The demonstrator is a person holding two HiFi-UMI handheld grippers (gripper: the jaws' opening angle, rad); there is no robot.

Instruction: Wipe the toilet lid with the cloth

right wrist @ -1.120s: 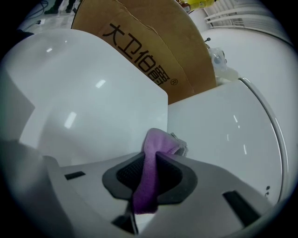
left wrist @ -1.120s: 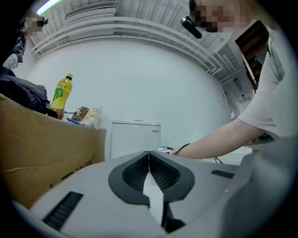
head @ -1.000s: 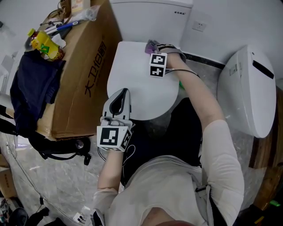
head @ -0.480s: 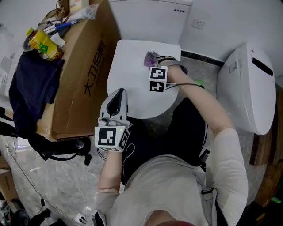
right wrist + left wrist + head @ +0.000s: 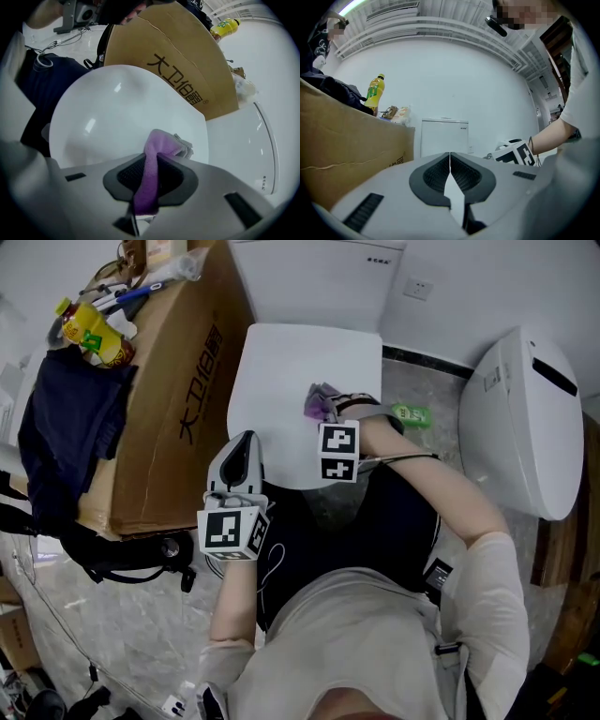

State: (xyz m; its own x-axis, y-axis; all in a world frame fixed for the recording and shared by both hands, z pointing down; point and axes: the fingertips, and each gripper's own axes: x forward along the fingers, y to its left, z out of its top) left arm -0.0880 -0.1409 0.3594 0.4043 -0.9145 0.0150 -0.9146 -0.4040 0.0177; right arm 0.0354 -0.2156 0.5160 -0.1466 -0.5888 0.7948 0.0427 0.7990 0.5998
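Note:
The white toilet lid (image 5: 286,367) lies closed below the cistern (image 5: 319,277). My right gripper (image 5: 323,407) is shut on a purple cloth (image 5: 319,403) that rests on the lid's right middle part; in the right gripper view the cloth (image 5: 157,154) sticks out between the pads over the lid (image 5: 112,112). My left gripper (image 5: 239,454) hovers at the lid's near left edge, shut with nothing in it. In the left gripper view its pads (image 5: 450,176) meet, and the cistern (image 5: 443,136) stands ahead.
A large cardboard box (image 5: 164,399) stands close on the lid's left, with dark clothing (image 5: 70,437) and a yellow bottle (image 5: 94,334) on it. A second white toilet (image 5: 530,423) stands at the right. A small green item (image 5: 410,413) lies on the floor between them.
My right gripper has dragged the cloth from the lid's far right corner toward the near middle. The left gripper has hardly moved.

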